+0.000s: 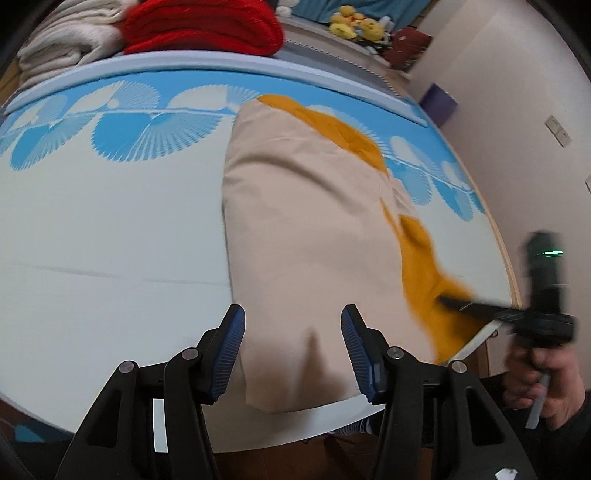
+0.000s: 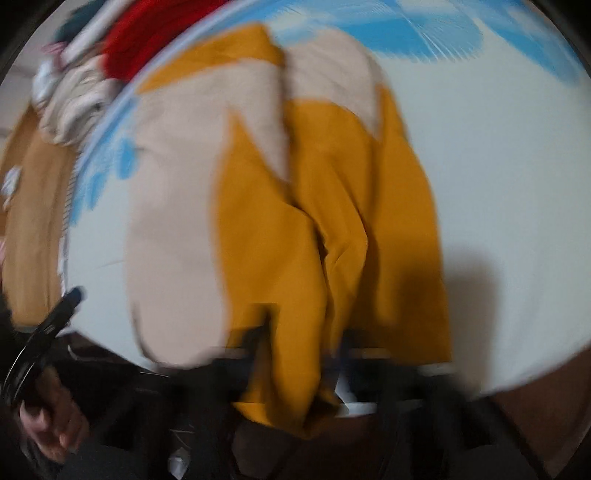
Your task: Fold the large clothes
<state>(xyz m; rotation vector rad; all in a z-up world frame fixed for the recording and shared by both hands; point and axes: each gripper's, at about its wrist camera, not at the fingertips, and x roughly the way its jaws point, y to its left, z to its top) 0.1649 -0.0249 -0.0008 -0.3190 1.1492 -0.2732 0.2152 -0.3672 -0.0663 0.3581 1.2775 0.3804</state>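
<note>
A: Where's the garment (image 1: 306,236)?

B: It lies in a long band on the bed (image 1: 110,229), beige side up, straight ahead of the left gripper (image 1: 293,350). Its near end sits between and just past that gripper's blue fingertips (image 1: 232,343), hanging slightly over the bed's edge. Mustard-yellow fabric shows along the side toward the right gripper (image 1: 448,301) and at the far end.

A: And the grippers?

B: The left one is spread wide with nothing pinched; the cloth passes under the gap. The right one, seen from the left wrist camera, reaches into the yellow flap (image 1: 428,280) from the side. Its own view is heavily smeared, with yellow cloth (image 2: 325,236) bunched right at its fingers, so it probably has a fold of it, but I cannot tell whether the jaws are closed.

A: How far along?

B: I'd judge midway. The piece already looks folded lengthwise into a narrow strip, though the yellow edge is loose and rumpled. That edge wants tucking in, then the strip needs folding across its length.

A: Anything else around?

B: Beyond the garment's far end, a red knit (image 1: 201,27) and a cream knit (image 1: 70,40) are stacked, with yellow plush toys (image 1: 354,24) farther off to the right.
</note>
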